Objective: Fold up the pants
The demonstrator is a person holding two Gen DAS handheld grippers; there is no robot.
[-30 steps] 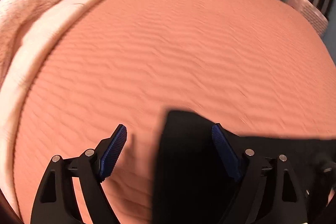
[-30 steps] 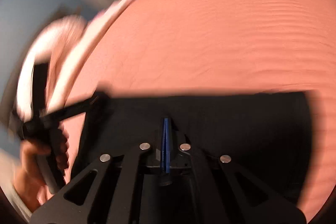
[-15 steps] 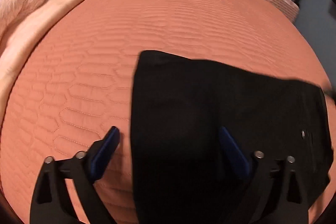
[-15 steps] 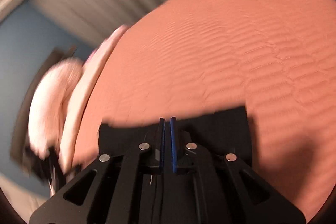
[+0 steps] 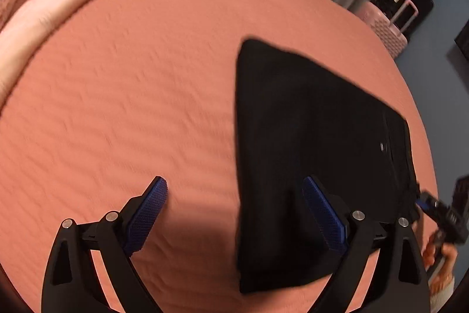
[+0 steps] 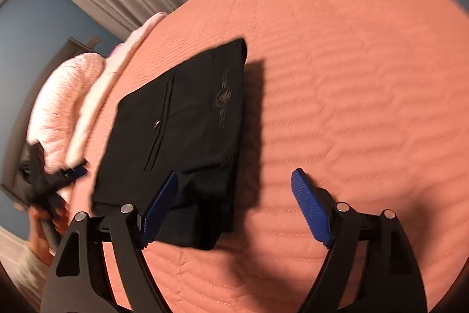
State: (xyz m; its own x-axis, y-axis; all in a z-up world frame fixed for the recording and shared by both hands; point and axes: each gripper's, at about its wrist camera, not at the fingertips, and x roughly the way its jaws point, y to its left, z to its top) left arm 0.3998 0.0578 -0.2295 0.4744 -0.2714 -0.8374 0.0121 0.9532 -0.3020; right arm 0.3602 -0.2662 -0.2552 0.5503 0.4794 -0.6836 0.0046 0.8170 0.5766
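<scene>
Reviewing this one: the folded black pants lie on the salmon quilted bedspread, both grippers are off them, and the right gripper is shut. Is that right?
Not quite. The right gripper is open, its blue pads spread wide with nothing between them, as the right wrist view shows; its jaws have just been opening. The rest holds: the folded black pants lie on the salmon quilted bedspread, and the left gripper is off them too.

The right gripper (image 5: 439, 217) shows only as a smeared dark shape at the left wrist view's right edge, its hand (image 5: 442, 260) cut off there. Near the bedspread's (image 6: 351, 78) left edge, the left gripper (image 6: 49, 178) blurs too. The pants' (image 6: 181, 119) gold logo can't be read.
</scene>
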